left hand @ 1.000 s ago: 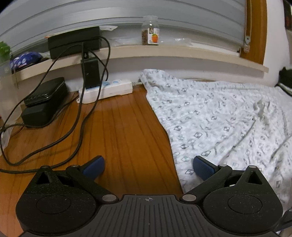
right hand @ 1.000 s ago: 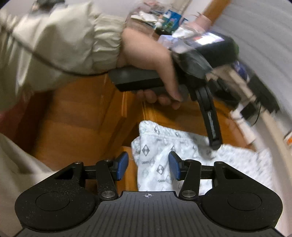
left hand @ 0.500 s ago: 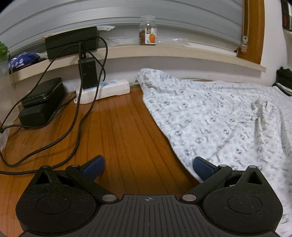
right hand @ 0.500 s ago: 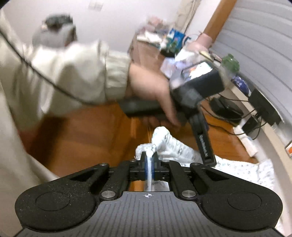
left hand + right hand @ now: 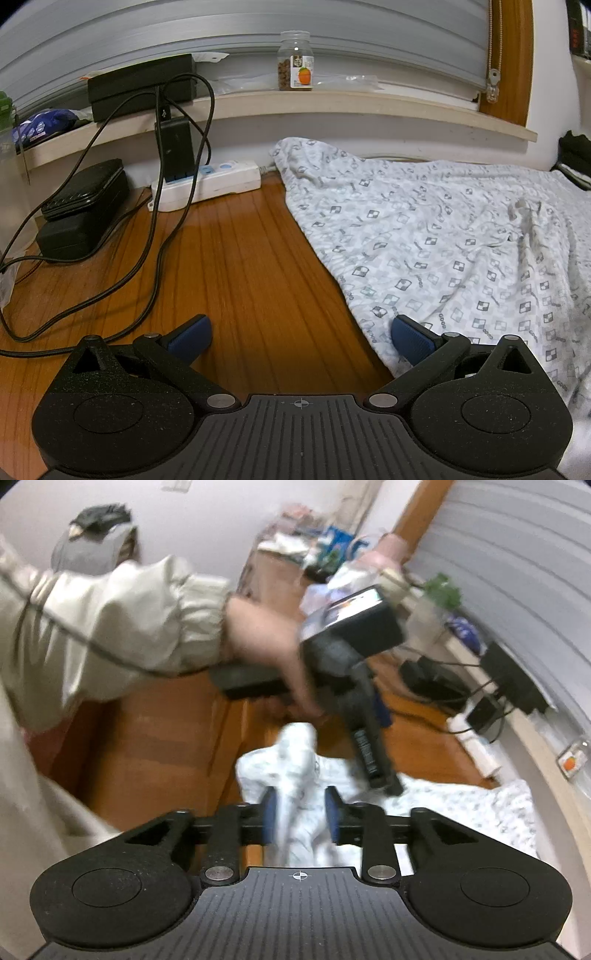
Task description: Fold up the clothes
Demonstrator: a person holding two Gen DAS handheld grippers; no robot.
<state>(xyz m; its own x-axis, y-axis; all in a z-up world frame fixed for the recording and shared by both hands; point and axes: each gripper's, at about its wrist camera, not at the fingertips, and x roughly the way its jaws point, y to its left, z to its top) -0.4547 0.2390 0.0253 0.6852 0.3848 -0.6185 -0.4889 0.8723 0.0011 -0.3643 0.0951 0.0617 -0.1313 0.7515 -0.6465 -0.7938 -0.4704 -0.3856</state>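
Across the wooden floor [image 5: 240, 266] lies the white patterned garment [image 5: 443, 243], its near edge bunched up between the opening jaws of the right gripper [image 5: 301, 818], whose pads stand off the cloth. Beside that edge hangs the left gripper [image 5: 301, 334], spread wide and empty.

Garment [image 5: 443, 240]: lying on surface [image 5: 240, 277], right side.
Power strip [image 5: 207, 181]: sitting left of garment, below shelf [image 5: 332, 101].
Jar [image 5: 295, 61]: standing on shelf.
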